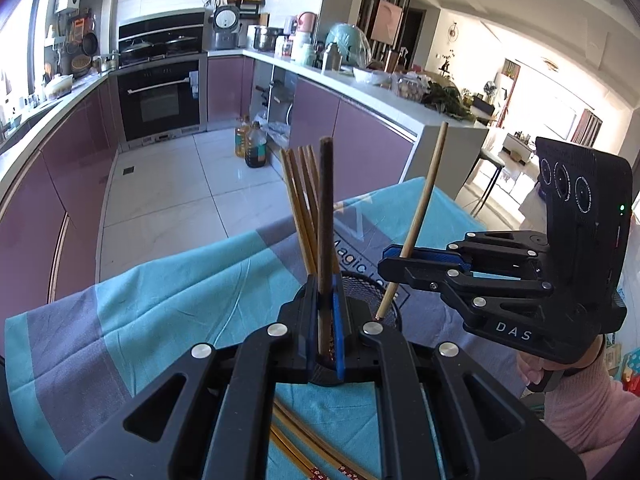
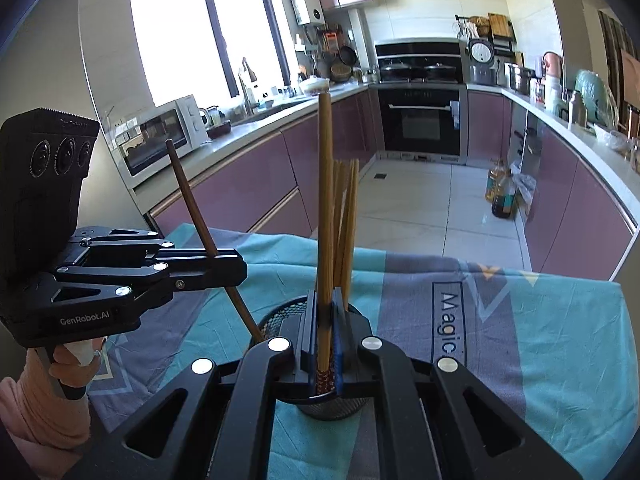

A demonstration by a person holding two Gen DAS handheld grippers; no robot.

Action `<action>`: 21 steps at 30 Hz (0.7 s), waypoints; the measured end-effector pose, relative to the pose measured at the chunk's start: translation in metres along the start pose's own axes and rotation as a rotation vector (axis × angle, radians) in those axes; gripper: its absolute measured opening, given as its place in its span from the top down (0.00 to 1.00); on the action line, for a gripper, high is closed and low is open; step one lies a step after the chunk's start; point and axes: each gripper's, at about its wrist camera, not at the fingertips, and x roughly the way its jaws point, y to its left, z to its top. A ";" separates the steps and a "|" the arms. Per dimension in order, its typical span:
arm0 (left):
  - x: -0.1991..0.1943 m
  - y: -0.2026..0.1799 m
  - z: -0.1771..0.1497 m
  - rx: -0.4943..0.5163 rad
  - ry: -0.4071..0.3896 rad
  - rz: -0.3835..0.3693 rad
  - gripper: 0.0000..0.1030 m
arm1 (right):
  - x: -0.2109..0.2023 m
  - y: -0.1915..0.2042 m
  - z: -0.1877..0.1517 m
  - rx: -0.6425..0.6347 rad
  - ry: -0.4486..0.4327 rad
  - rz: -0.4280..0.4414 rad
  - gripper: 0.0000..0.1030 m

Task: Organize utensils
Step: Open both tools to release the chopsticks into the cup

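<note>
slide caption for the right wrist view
Both tongs lower a chopstick each into a mesh cup already holding chopsticks.

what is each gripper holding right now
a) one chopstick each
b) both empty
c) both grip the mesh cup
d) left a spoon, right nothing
a: the left gripper is shut on a dark chopstick and the right gripper on a lighter chopstick, both held over the black mesh holder that already has chopsticks standing in it.
</note>
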 end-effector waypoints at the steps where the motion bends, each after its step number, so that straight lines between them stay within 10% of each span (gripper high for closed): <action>1: 0.002 0.000 0.001 -0.002 0.003 0.006 0.93 | 0.002 -0.001 0.000 0.004 0.006 -0.003 0.94; 21: 0.030 0.049 -0.002 -0.158 0.015 0.009 0.83 | 0.017 -0.013 0.004 0.078 0.006 -0.006 0.85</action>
